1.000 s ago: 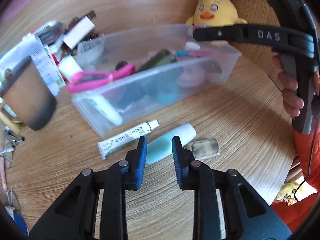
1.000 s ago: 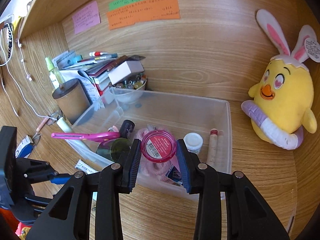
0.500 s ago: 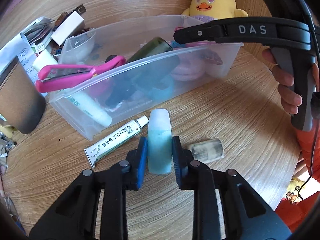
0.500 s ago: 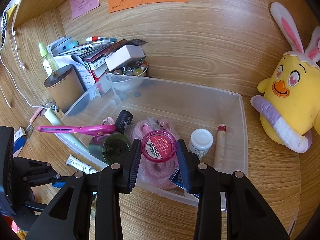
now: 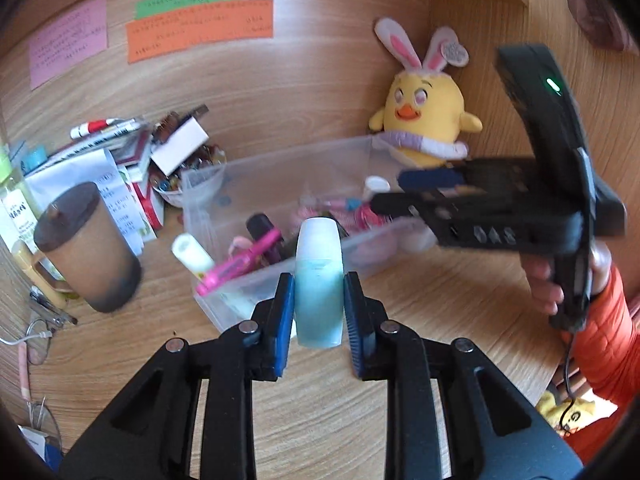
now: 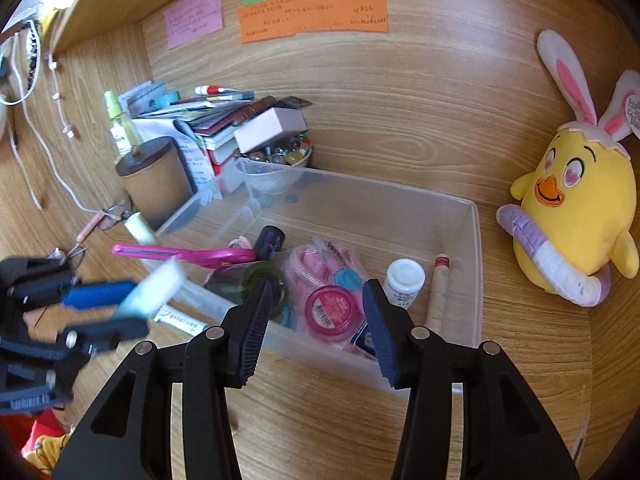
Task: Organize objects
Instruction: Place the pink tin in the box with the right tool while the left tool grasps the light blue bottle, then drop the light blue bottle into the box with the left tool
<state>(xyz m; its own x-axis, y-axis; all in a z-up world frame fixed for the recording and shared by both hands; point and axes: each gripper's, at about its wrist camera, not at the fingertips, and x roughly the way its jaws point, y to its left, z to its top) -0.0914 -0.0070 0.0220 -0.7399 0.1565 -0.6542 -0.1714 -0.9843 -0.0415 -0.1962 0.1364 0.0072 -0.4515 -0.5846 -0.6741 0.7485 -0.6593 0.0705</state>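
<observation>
the teal tube w/ white cap (image 5: 319,280) sits centre frame in the left wrist view, clamped between the blue pads of the left gripper (image 5: 319,300), off the desk. its long axis runs straight up the frame, in line w/ the fingers, cap end pointing away twd the clear plastic bin (image 5: 280,168). in the right wrist view the same tube (image 6: 150,292) shows blurred at centre-left, just outside the bin's near-left corner, cap aimed into the bin.

so the relation that matters: bin lies directly ahead of the tube, past its cap, near wall just beyond. my guess is the next move is carry fwd over that wall, then let go; long axis prob wants to lie along the bin, not poke up.

right gripper (image 6: 316,312) is spread wide, holding nothing, hovering over the bin's near wall. below the gap lies a pink round tin (image 6: 332,310) inside the bin, apart from both pads. beside it a white-capped bottle (image 6: 404,282), pink scissors (image 6: 188,254) across the left rim.

left is the one w/ the tube; right hangs right over the drop zone, could get in the way.
</observation>
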